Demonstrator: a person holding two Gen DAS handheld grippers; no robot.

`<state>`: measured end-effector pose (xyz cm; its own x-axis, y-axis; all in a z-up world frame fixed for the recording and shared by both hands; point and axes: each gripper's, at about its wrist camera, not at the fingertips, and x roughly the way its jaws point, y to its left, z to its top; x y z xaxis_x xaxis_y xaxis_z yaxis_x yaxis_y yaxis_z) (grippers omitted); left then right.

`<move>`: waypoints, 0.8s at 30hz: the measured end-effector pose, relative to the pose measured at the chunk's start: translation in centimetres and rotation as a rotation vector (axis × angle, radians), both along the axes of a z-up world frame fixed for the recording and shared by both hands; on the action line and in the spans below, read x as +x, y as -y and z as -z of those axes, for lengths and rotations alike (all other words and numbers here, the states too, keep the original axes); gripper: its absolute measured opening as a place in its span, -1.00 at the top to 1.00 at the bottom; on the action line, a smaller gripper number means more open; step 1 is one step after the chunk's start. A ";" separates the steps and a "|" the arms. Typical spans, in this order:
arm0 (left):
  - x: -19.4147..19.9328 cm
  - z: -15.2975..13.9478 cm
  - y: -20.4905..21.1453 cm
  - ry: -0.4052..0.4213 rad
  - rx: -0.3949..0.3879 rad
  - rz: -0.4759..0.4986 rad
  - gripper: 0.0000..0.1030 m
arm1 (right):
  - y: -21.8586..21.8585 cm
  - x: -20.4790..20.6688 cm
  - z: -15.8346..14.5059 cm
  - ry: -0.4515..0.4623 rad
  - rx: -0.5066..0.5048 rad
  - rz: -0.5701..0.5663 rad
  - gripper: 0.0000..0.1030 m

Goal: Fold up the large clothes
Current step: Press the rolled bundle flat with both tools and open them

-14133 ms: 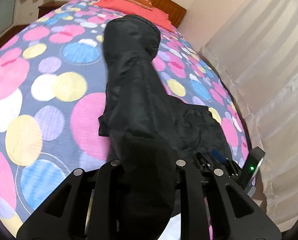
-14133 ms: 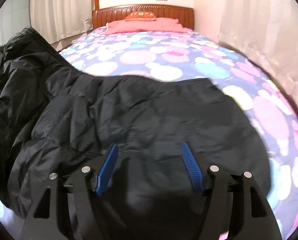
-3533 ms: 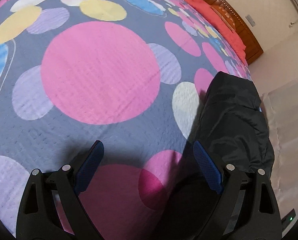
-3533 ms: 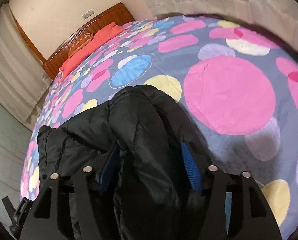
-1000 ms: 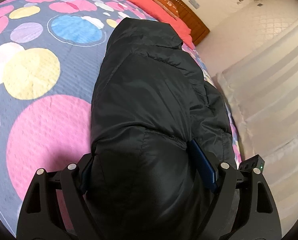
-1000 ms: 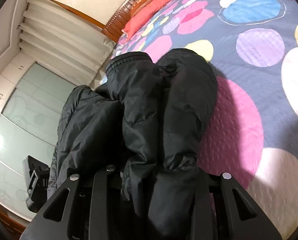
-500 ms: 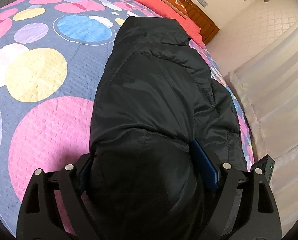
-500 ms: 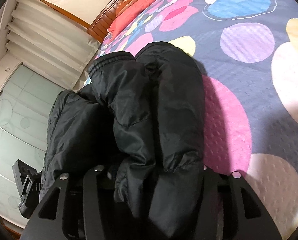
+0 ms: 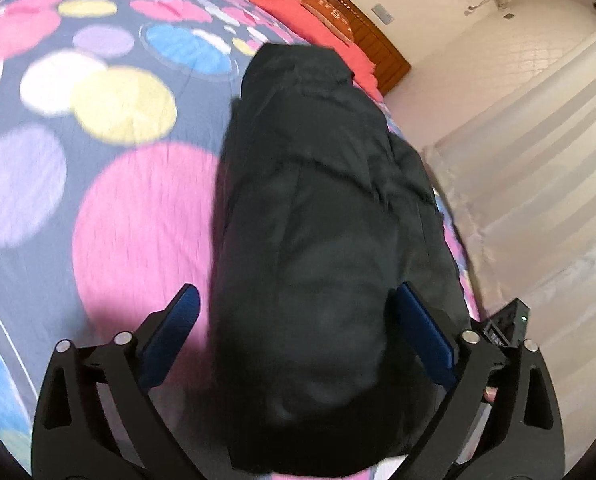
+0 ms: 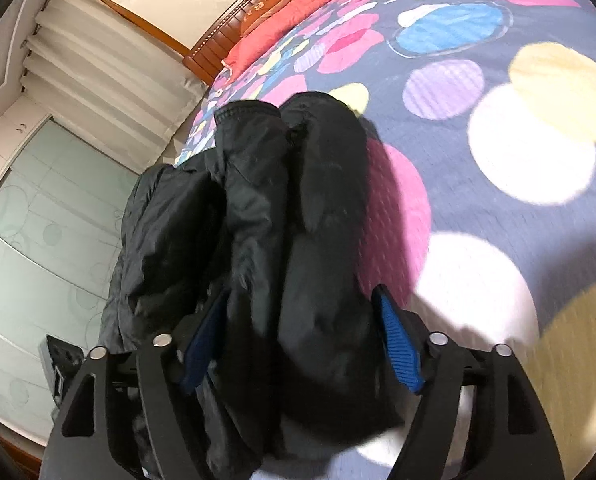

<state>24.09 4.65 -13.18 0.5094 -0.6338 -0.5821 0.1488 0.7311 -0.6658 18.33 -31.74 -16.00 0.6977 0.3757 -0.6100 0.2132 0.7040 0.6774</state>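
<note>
- Lying on the spotted bed [image 9: 130, 208], near its edge, the black padded jacket [image 9: 321, 240] was already a long, narrow bundle.
- Left claw [image 9: 298, 328] and right claw [image 10: 298, 344] were both opening — pads off the fabric between them.
- Probably left: a final crosswise fold — or nothing.

Left gripper [image 9: 296, 312] is pointing downward, jaws opening wide, pads clear of the jacket [image 9: 321, 240] between them. Right gripper [image 10: 301, 320] is likewise opening, straddling the jacket.
</note>
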 end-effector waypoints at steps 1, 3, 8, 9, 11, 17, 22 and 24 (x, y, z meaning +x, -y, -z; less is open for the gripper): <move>-0.3 0.5 0.0 -0.006 -0.025 0.001 -0.95 | -0.2 0.0 0.3 -0.004 0.006 0.001 -0.45; -0.2 1.4 -0.1 -0.035 -0.091 -0.004 -0.95 | -0.5 -0.3 1.0 -0.016 0.023 0.008 -0.49; 0.1 1.9 1.0 -0.066 -0.124 -0.006 -0.95 | -1.7 -0.1 0.9 -0.020 0.028 -0.005 -0.42; 0.0 1.6 1.2 -0.062 -0.116 -0.005 -0.94 | -1.9 -0.1 0.7 -0.019 0.038 -0.010 -0.15; -0.3 0.7 1.5 -0.051 -0.099 -0.001 -0.86 | -1.8 -0.6 0.1 0.002 0.089 -0.016 0.19; -1.9 -0.4 1.9 -0.037 -0.039 0.010 -0.80 | -2.2 -1.9 0.5 -0.037 0.130 -0.004 0.31; -2.0 0.3 2.0 -0.023 -0.014 -0.012 -0.82 | -1.5 -1.8 1.7 -0.031 0.134 0.021 0.29; -2.1 0.5 1.7 -0.027 -0.025 -0.015 -0.83 | -1.7 -2.0 1.5 -0.019 0.127 0.031 0.15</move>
